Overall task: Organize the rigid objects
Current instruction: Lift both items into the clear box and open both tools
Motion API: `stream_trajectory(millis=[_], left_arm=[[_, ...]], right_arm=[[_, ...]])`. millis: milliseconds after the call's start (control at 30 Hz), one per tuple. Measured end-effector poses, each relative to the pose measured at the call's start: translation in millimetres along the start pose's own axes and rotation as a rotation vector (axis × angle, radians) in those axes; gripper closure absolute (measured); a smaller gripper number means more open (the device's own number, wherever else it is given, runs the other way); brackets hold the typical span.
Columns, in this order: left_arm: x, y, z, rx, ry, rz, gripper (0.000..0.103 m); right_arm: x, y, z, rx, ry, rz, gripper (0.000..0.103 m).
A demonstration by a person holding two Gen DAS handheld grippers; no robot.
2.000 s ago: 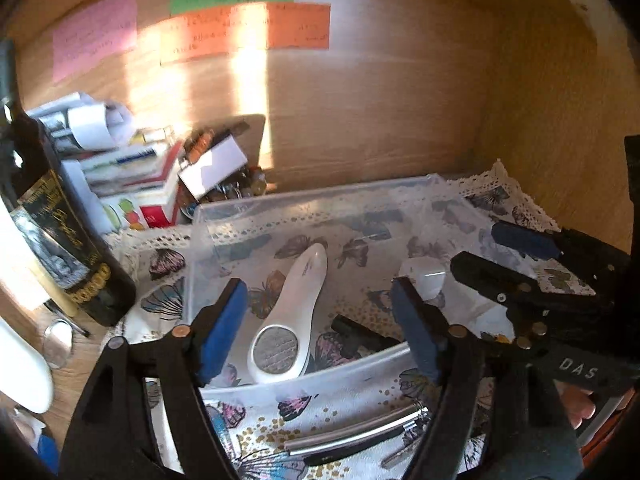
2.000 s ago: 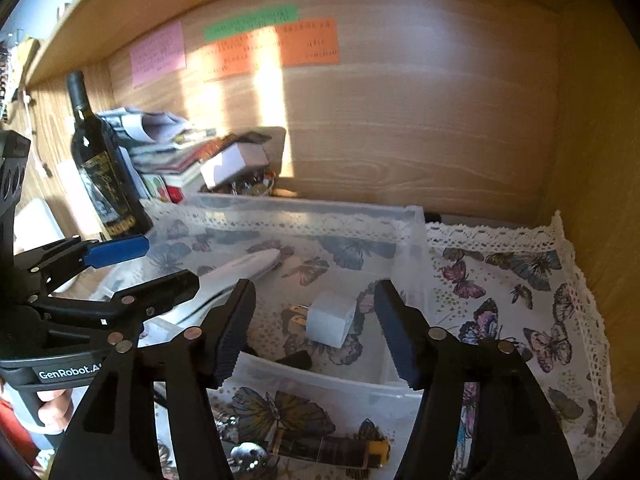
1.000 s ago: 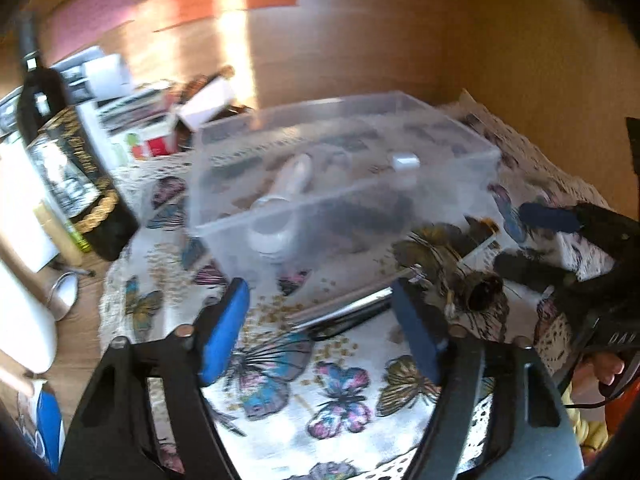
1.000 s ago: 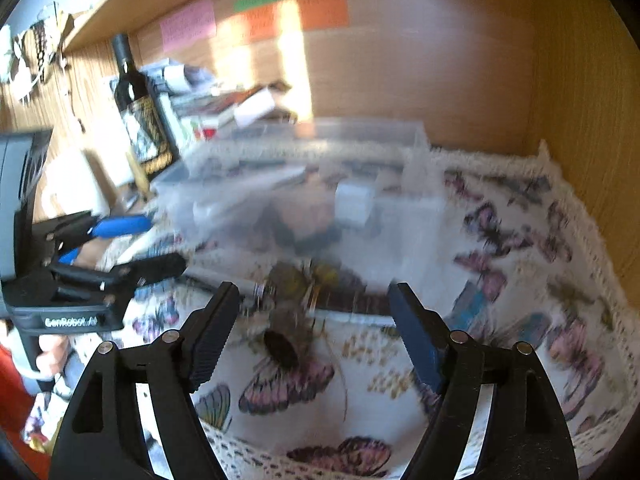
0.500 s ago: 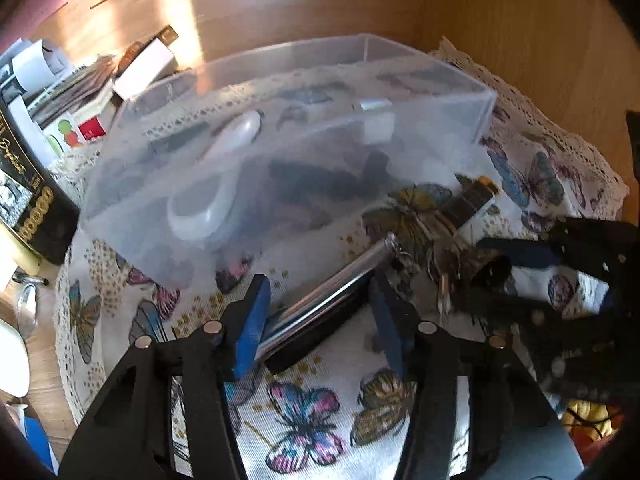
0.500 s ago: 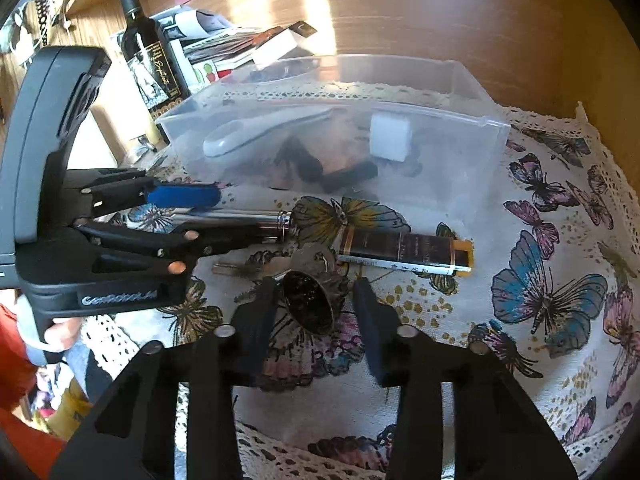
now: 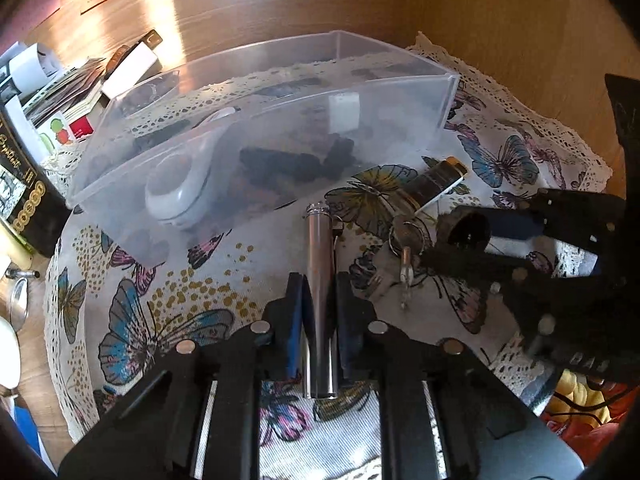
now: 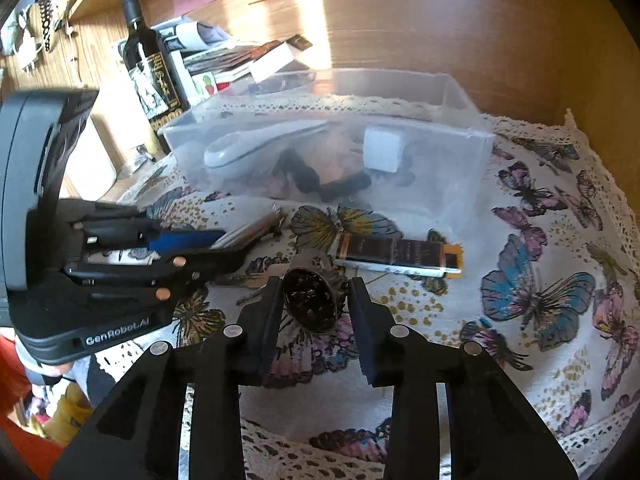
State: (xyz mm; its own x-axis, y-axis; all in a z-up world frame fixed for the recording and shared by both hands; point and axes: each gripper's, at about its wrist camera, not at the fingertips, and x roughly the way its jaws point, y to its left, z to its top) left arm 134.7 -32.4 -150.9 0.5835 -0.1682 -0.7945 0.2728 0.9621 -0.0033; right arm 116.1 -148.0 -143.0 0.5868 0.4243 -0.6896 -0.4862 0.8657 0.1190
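My left gripper (image 7: 319,284) is shut on a silver metal tube (image 7: 319,264) that lies on the butterfly cloth in front of the clear plastic bin (image 7: 400,92). It also shows in the right wrist view (image 8: 208,246). My right gripper (image 8: 314,288) is closed around a small dark bell-shaped cup (image 8: 314,294), also seen in the left wrist view (image 7: 466,228). A bunch of keys (image 7: 406,240) and a dark flat box (image 8: 396,258) lie beside them. The bin holds a white foot file (image 8: 256,146), a white cube (image 8: 382,150) and dark pieces.
A wine bottle (image 8: 148,60), stacked books and papers (image 8: 240,60) stand left of the bin (image 8: 456,92). Wooden shelf walls close the back and right. The butterfly cloth (image 8: 540,280) with a lace edge covers the surface.
Both grippers came down from above the bin to the cloth in front of it. The left jaws closed on the metal tube and the right jaws closed around the dark cup.
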Motion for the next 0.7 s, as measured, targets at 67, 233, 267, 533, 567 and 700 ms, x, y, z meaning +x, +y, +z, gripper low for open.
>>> stream_trajectory(millis=[67, 233, 267, 533, 567, 700], left_arm=[[-6, 2, -2, -0.020, -0.011, -0.005, 0.088], [-30, 7, -8, -0.052, -0.076, 0.011, 0.088], [-35, 8, -8, -0.058, -0.090, 0.019, 0.088], [-73, 16, -4, -0.090, -0.197, 0.051, 0.088], [-79, 16, -3, -0.092, -0.210, 0.051, 0.088], [-99, 19, 4, -0.100, -0.269, 0.068, 0.088]], right_arm=[[-6, -2, 2, 0.005, -0.017, -0.007, 0.073], [-20, -4, 8, 0.007, -0.066, -0.025, 0.073], [-23, -4, 10, 0.005, -0.077, -0.028, 0.073], [-45, 0, 27, -0.008, -0.165, -0.048, 0.073], [-47, 0, 30, -0.010, -0.175, -0.050, 0.073], [-56, 3, 41, -0.020, -0.221, -0.057, 0.073]])
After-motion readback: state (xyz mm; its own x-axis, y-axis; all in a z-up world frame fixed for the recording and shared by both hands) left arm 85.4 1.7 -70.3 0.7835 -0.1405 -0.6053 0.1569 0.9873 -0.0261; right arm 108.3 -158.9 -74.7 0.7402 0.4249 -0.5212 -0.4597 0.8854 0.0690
